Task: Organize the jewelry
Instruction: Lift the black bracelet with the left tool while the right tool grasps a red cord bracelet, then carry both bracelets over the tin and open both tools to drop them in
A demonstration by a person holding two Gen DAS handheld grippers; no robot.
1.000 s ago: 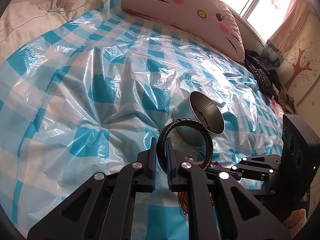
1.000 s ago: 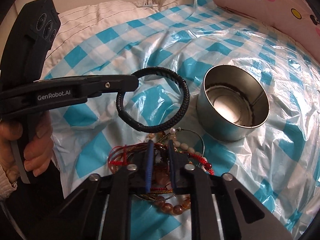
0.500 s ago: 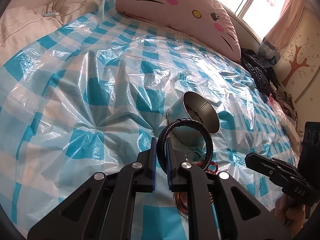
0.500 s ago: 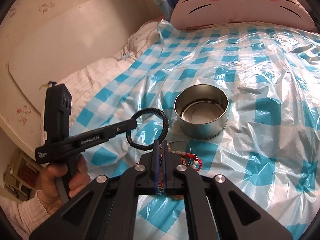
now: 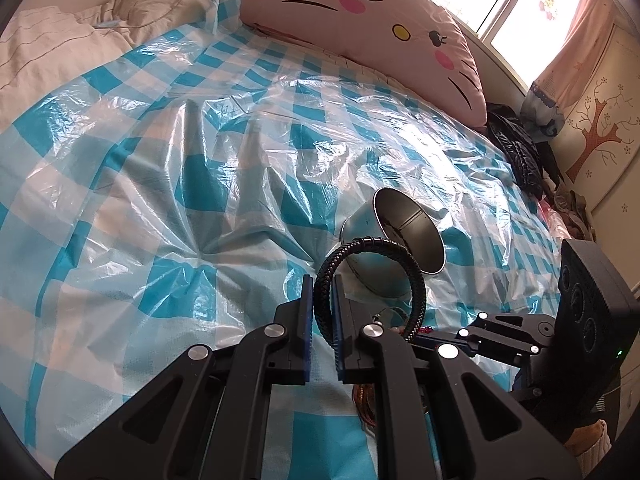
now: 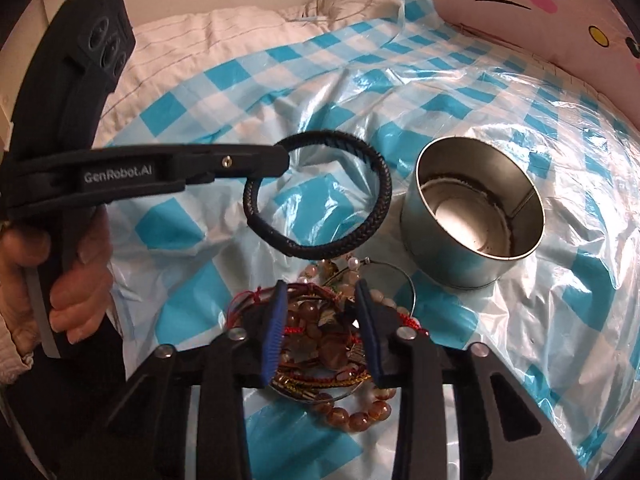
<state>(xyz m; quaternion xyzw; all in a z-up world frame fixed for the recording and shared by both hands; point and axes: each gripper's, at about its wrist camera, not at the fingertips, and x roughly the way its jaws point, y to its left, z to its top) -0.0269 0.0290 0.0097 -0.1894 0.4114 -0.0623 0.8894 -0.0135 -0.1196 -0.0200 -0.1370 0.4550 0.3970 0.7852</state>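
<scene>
**Black bracelet held in the air, jewelry heap waiting below**

A bed fills the room, and spread over it is a crinkled plastic sheet (image 5: 208,168) in blue and white checks. At the head of the bed lies a big pink cat-face pillow (image 5: 372,28), with a rumpled cream quilt (image 6: 224,40) beside it. A bright window (image 5: 516,4) with a pink curtain stands beyond the pillow, and a pile of dark clothes (image 5: 516,152) sits at the far edge of the bed.

On the sheet stands a round metal tin (image 6: 476,216), open at the top, nothing visible inside but its shiny bottom. Just beside the tin, on the near side, lies a tangled heap of jewelry (image 6: 328,340): amber-colored beads, red cords, a thin wire hoop with pale pearls.

The left gripper (image 5: 320,316), gripped by a bare hand (image 6: 60,284), has its blue-padded fingers pressed onto a braided black bracelet (image 6: 320,196), pinching one side of the loop. The bracelet hangs clear of the sheet, above the gap between the heap and the tin, touching neither.

The right gripper (image 6: 320,328) hovers low over the heap with its fingers spread apart, straddling the beads. I cannot tell from here whether the pads touch them.
</scene>
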